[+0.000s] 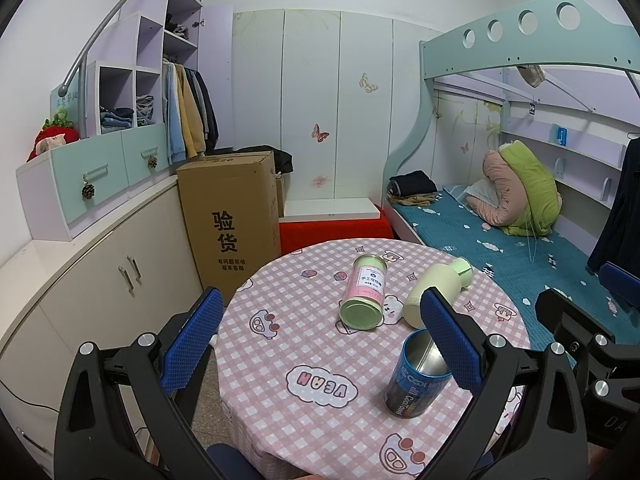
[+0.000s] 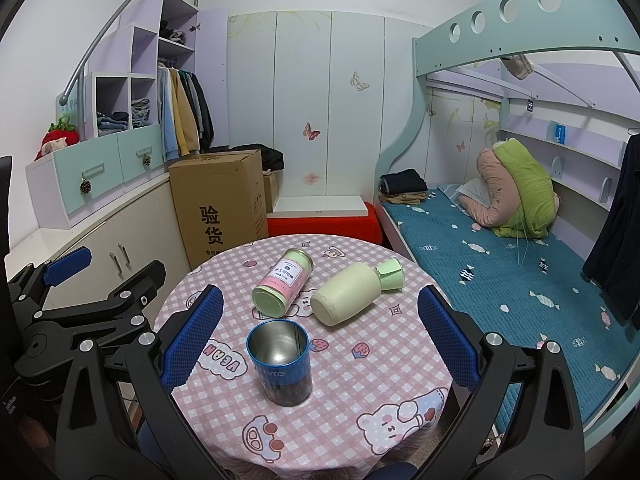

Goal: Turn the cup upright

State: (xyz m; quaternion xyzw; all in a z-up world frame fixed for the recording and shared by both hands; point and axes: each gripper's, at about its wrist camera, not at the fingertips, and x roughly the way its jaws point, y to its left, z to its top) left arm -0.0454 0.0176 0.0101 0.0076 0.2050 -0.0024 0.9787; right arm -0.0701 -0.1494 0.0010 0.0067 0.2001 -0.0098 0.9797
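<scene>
A blue metal cup (image 1: 416, 376) (image 2: 280, 362) stands upright, mouth up, on the round table with the pink checked cloth (image 1: 320, 420) (image 2: 360, 380). A pink-labelled jar with a green lid (image 1: 364, 292) (image 2: 282, 282) lies on its side behind it. A pale green bottle (image 1: 436, 290) (image 2: 352, 292) lies on its side to its right. My left gripper (image 1: 320, 344) is open and empty, above the table's near left. My right gripper (image 2: 320, 340) is open and empty, with the blue cup between and beyond its fingers.
A cardboard box (image 1: 232, 220) stands on the floor left of the table. White cabinets (image 1: 100, 280) run along the left wall. A bunk bed with a teal mattress (image 2: 500, 260) lies to the right. A red stool with a white board (image 2: 320, 220) sits behind the table.
</scene>
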